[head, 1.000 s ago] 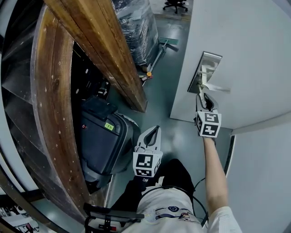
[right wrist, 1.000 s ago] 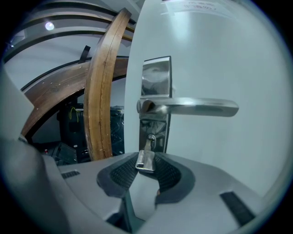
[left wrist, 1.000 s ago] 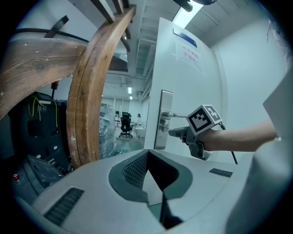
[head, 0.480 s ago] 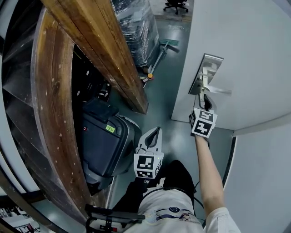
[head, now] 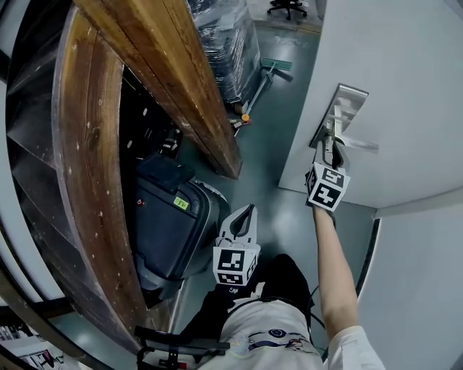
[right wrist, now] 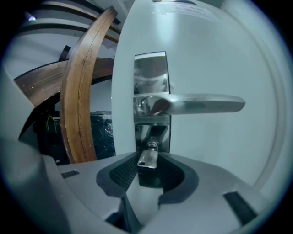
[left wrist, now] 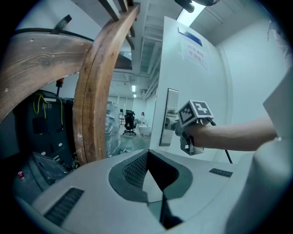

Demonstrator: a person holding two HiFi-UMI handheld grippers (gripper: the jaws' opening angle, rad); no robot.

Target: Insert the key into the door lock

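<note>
A white door (head: pixel 405 65) carries a steel lock plate (head: pixel 340 115) with a lever handle (right wrist: pixel 192 104). My right gripper (head: pixel 330 153) is raised to the plate just below the handle, shut on a small silver key (right wrist: pixel 148 157). The key points at the round keyhole (right wrist: pixel 151 146) and its tip reaches it; how deep it sits cannot be told. My left gripper (head: pixel 244 214) hangs low near the person's lap, shut with nothing in it. The left gripper view shows its jaws closed together (left wrist: pixel 149 157), with the right gripper (left wrist: pixel 194 119) at the door beyond.
A big curved wooden beam (head: pixel 173 79) runs left of the door. A dark wheeled case (head: pixel 170 224) stands under it. A wrapped pallet (head: pixel 224 43), a broom (head: pixel 264 76) and an office chair (head: pixel 289 7) lie further down the grey floor.
The right gripper has moved up along the door with the key, from below the lock plate to its lower part. The left gripper has stayed where it was.
</note>
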